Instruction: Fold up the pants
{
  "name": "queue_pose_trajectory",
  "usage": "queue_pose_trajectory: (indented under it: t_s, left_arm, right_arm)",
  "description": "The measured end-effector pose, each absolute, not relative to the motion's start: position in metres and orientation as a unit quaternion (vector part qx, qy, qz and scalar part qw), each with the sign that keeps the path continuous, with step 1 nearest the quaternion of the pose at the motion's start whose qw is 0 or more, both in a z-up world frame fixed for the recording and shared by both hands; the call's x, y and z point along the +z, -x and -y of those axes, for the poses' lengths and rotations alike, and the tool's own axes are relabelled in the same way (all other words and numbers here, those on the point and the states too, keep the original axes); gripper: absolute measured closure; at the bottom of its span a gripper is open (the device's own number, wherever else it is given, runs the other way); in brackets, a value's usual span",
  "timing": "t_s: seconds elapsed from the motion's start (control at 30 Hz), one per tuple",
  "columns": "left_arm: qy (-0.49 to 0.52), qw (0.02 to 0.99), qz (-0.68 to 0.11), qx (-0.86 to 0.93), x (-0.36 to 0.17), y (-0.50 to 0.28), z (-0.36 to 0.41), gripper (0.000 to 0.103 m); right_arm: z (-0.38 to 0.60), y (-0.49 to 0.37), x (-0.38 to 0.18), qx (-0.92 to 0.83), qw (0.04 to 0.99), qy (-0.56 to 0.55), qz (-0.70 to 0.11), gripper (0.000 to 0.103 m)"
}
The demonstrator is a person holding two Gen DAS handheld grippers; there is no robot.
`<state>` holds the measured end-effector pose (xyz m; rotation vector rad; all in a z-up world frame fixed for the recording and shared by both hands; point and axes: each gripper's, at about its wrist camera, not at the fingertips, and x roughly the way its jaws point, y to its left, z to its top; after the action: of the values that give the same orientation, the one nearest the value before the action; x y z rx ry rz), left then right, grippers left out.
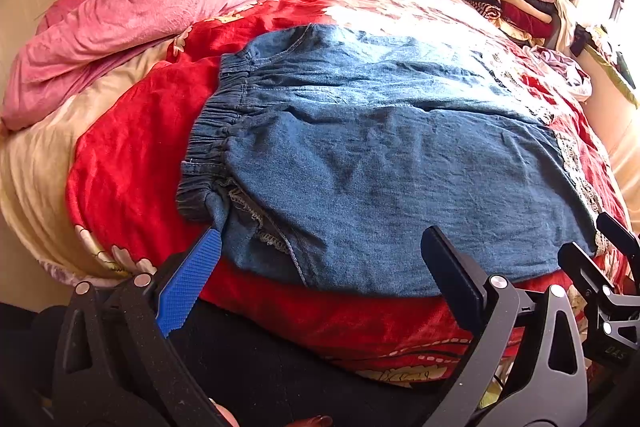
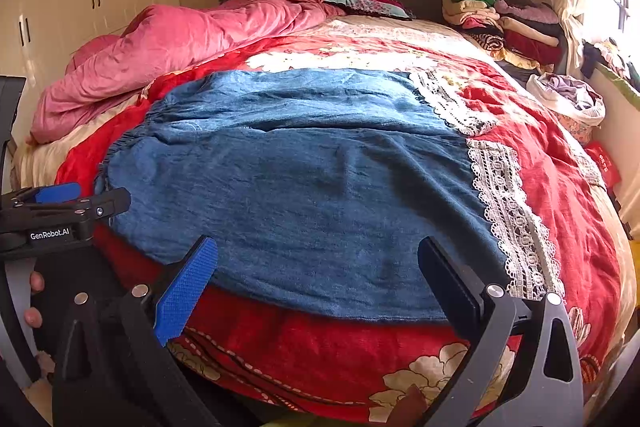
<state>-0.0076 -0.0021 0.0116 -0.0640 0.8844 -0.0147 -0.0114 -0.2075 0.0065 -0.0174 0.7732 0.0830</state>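
Lying flat across bed [image 2: 560, 163]: denim pants [image 2: 304, 179], spread for folding. Hovering wide open at near edge, gripping nothing: left hand-held gripper [image 1: 320, 267], right hand-held gripper [image 2: 320, 267].

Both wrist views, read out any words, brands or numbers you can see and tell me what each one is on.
"GenRobot.AI": white letters on the black body of the left gripper, seen in the right wrist view.
Embossed letters on the right gripper body in the left wrist view: too faint to read.
Red packet at the bed's edge: its marking is too small to read.
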Motion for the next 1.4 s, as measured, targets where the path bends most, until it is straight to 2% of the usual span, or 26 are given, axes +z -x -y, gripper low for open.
queue_pose_trajectory:
  t_s: [1.4]
  left_arm:
    - [0.035,0.906,-0.421,-0.014,0.0156,0.0077,0.0034,0.009]
  right_arm:
    - [0.2049,0.0078,0.0068,0.042,0.927,0.015,-0.373,0.004]
